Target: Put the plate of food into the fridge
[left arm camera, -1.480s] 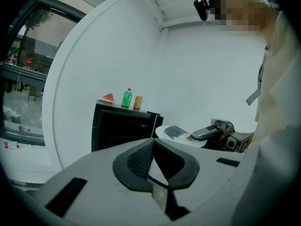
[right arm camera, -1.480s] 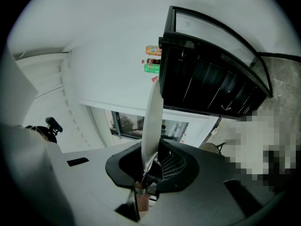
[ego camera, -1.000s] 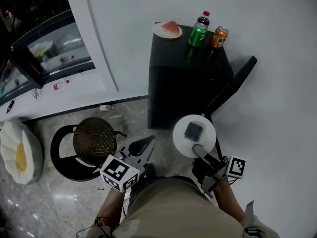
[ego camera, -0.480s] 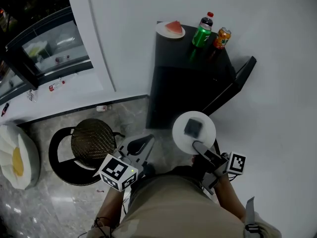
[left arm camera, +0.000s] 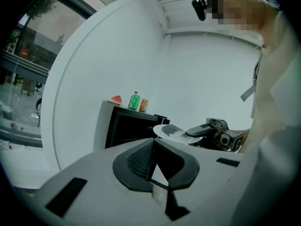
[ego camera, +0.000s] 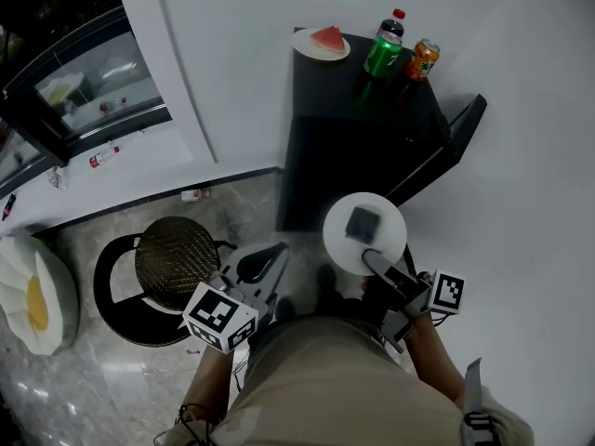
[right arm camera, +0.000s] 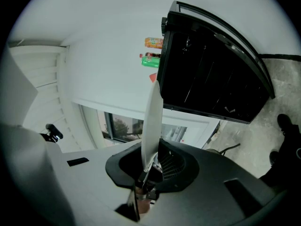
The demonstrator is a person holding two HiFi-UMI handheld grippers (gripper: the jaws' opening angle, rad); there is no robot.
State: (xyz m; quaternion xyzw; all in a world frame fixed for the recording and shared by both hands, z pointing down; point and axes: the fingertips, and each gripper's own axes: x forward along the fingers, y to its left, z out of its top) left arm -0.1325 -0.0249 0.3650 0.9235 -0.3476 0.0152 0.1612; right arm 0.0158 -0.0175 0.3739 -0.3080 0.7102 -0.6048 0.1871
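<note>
Plate of food (ego camera: 364,232) sits clamped by its near rim in your right claw (ego camera: 372,260), whose jaws are closed on the white edge; in the right gripper view the plate shows edge-on, rising out of the jaws. A dark square piece of food (ego camera: 361,221) lies near the plate's middle. Your left claw (ego camera: 265,266) has its jaws together with nothing between them, and it hangs just left of the plate, apart from it. Past the plate stands the black fridge (ego camera: 358,147), its door (ego camera: 448,149) swung open to the right; the plate is in front of it, outside. On the fridge's top stand a small plate with a watermelon slice (ego camera: 321,43), a green bottle (ego camera: 383,54) and an orange can (ego camera: 423,60). To your left a round black stool (ego camera: 175,266) stands on the floor.
</note>
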